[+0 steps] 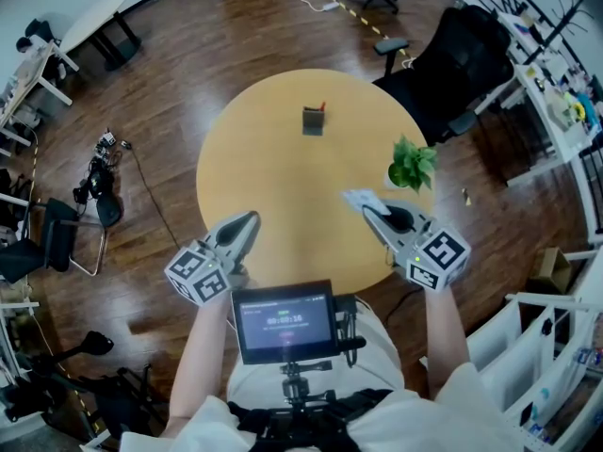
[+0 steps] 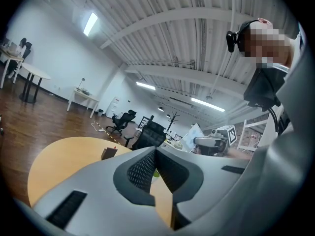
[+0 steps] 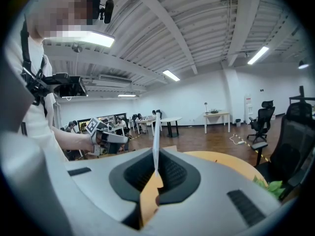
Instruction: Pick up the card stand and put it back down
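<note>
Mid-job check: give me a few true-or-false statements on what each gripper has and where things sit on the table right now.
1. The right gripper is shut on a thin white card. True.
2. The left gripper grips the small dark holder. False: its jaws are together on nothing, and the holder stands alone toward the far side of the table.
3. A potted plant stands near the table's right edge. True.
4. The white card lies flat on the table. False: it stands on edge between the right gripper's jaws.

Wooden floor (image 1: 179, 73), round table (image 1: 283, 182), black chair (image 1: 466, 59)
</note>
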`<state>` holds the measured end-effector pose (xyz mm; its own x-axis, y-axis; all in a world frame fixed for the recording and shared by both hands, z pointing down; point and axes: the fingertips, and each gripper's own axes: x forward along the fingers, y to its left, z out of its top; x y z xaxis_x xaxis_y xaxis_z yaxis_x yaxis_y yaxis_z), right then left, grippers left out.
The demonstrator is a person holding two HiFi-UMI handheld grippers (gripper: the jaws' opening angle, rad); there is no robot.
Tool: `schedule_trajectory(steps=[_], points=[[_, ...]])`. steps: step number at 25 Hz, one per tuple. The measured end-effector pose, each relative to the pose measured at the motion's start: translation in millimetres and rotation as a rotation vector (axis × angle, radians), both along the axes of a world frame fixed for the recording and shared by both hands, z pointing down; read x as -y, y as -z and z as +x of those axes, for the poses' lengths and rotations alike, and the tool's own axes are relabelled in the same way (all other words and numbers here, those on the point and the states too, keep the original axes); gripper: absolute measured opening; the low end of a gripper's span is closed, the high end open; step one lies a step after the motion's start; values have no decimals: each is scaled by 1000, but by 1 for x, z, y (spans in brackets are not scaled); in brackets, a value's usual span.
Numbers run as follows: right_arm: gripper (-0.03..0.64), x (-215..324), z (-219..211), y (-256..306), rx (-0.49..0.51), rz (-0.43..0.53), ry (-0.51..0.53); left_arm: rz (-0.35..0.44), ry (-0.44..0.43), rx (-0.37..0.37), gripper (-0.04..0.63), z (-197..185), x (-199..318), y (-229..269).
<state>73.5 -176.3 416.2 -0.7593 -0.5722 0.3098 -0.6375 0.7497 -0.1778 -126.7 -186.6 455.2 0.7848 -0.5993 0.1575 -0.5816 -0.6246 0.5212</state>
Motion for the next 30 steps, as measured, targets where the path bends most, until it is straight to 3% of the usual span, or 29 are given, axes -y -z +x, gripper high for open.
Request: schedule_trajectory(steps=[30], points=[[26, 0, -7, -72, -91, -97, 40, -32, 31, 88, 0, -8, -17, -35]])
